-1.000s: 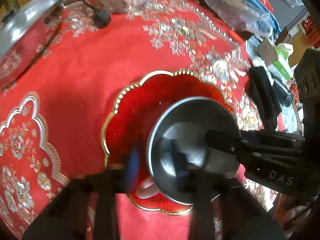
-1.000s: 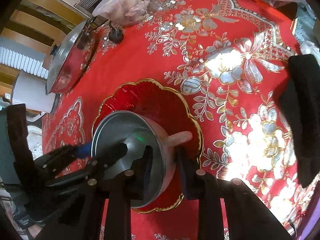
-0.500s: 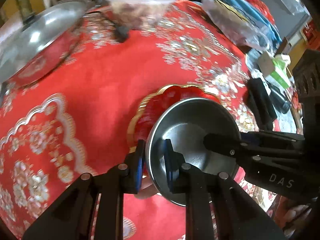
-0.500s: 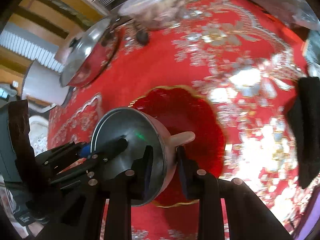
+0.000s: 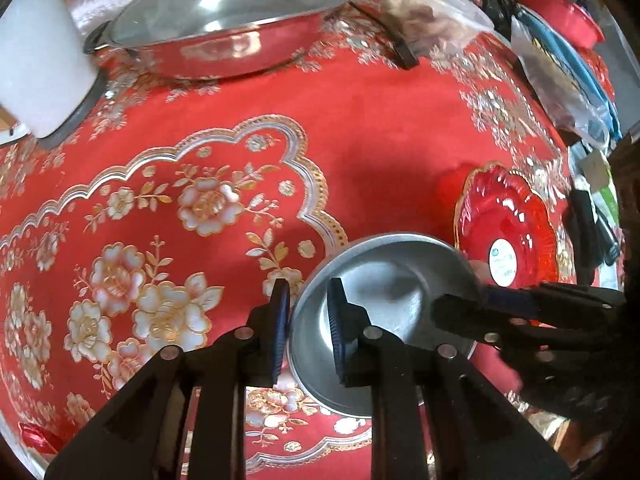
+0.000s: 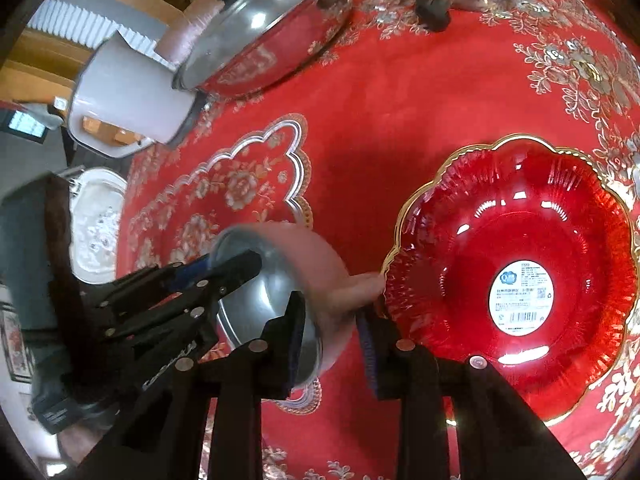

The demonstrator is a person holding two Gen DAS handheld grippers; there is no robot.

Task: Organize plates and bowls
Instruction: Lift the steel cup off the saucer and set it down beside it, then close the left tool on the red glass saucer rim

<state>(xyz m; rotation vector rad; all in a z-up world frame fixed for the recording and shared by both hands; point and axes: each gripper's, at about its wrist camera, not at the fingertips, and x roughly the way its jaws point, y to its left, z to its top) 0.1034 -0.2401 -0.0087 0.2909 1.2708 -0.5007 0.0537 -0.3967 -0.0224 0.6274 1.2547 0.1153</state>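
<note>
A steel bowl [image 5: 392, 304] with a pink outer wall [image 6: 316, 264] hangs over the red tablecloth, just left of the plate. My left gripper [image 5: 308, 320] is shut on its near rim, one finger inside and one outside. My right gripper [image 6: 331, 340] is shut on the opposite rim, clamping the pink wall beside a small pink handle [image 6: 366, 284]. Each gripper shows in the other's view: the right gripper [image 5: 460, 308] and the left gripper [image 6: 240, 264]. The red scalloped plate [image 6: 520, 280] with a gold edge and a white label lies bare on the cloth, also seen as the plate [image 5: 508, 232].
A lidded steel pan [image 5: 224, 28] and a white pot [image 5: 36, 60] stand at the far left. A plastic food tub [image 5: 432, 16] and a black plug [image 5: 404, 54] lie at the back. Bags and red dishes [image 5: 560, 92] crowd the right edge.
The bowl has come up off the red plate and travelled left with both grippers still on it. The plate's centre and label are now uncovered.
</note>
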